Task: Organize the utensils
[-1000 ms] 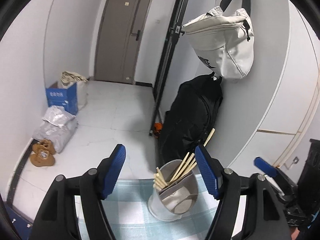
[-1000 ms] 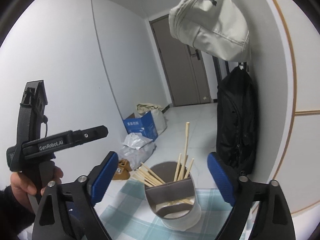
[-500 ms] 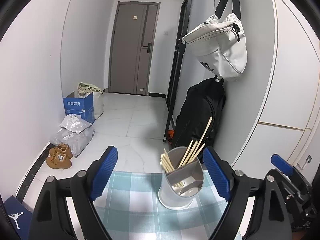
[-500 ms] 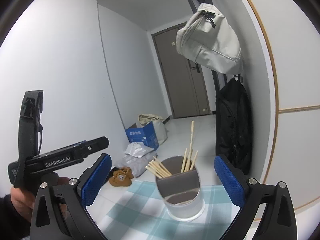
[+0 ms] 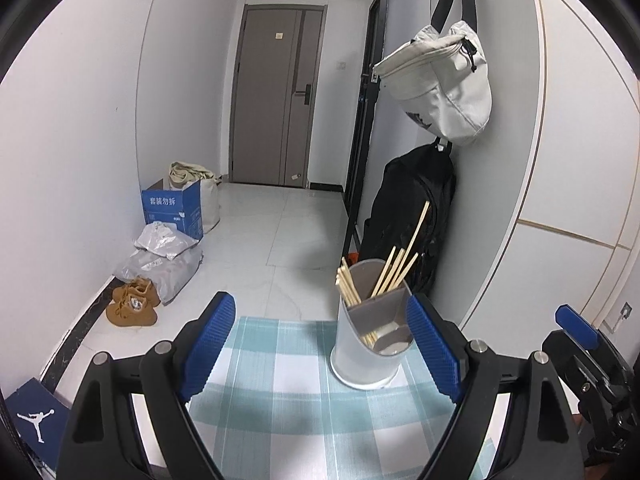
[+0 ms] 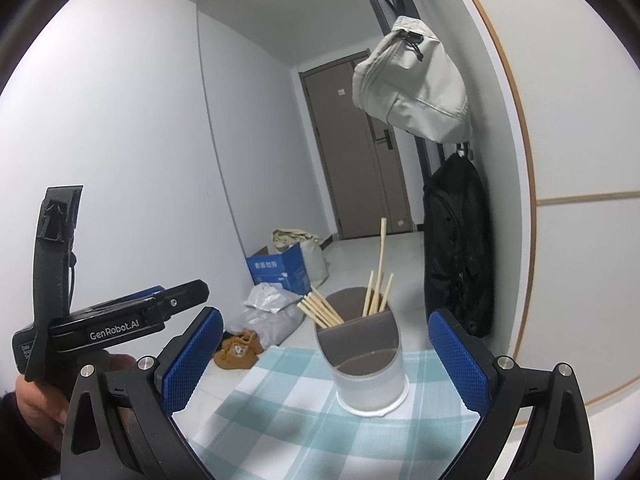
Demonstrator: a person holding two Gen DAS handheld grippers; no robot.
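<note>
Both grippers hang above the near edge of a small table with a blue-and-white checked cloth [image 5: 288, 392], and neither holds anything. The left gripper [image 5: 320, 348] has its blue-padded fingers [image 5: 208, 340] spread wide apart; the right gripper [image 6: 326, 356] is spread just as wide, with only air between its pads.

The grey utensil holder [image 5: 370, 356] stands upright on the cloth at about one o'clock from the left gripper and near twelve o'clock from the right one, apart from both. Wooden chopsticks [image 6: 376, 280] stick out of its rear compartment, some fanning toward ten o'clock, one taller than the rest. From the left side a couple of sticks seem to lie in the lower front compartment too, though I can't tell for sure.

I see no loose utensils on the visible cloth, so the sorting looks finished or very nearly so. Whatever lies nearer than the fingers is out of sight.
</note>
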